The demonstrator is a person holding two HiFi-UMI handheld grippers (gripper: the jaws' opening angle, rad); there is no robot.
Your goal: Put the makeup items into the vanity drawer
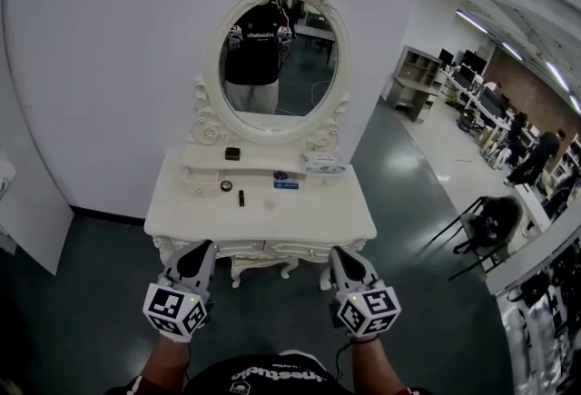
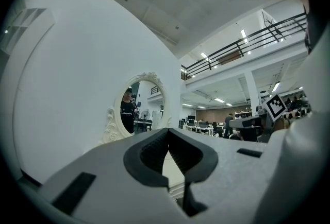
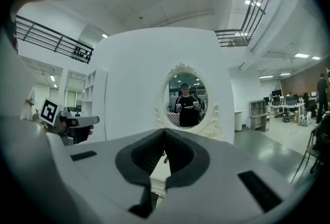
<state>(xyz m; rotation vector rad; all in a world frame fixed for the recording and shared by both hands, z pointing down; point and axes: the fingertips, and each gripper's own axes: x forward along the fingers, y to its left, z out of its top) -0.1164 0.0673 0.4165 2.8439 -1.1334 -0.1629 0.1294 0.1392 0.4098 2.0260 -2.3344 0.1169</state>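
A white vanity [image 1: 318, 221] with an oval mirror [image 1: 280, 57] stands against the wall. On its top lie a dark lipstick [image 1: 241, 197], a round dark compact [image 1: 226, 186], a small white item [image 1: 272, 202] and a blue item [image 1: 285, 184]. A dark square case [image 1: 232, 153] rests on the low shelf, and a pale packet [image 1: 324, 168] sits at the right. The front drawer [image 1: 263, 248] looks closed. My left gripper [image 1: 201, 250] [image 2: 168, 130] and right gripper [image 1: 341, 253] [image 3: 164, 130] hover level before the front edge, both shut and empty.
The vanity backs onto a white wall panel [image 1: 118, 66]. Dark green floor [image 1: 109, 293] surrounds it. To the right lies an open office with a black chair [image 1: 490, 225], desks and people [image 1: 536, 157]. The mirror [image 3: 186, 99] reflects the person who holds the grippers.
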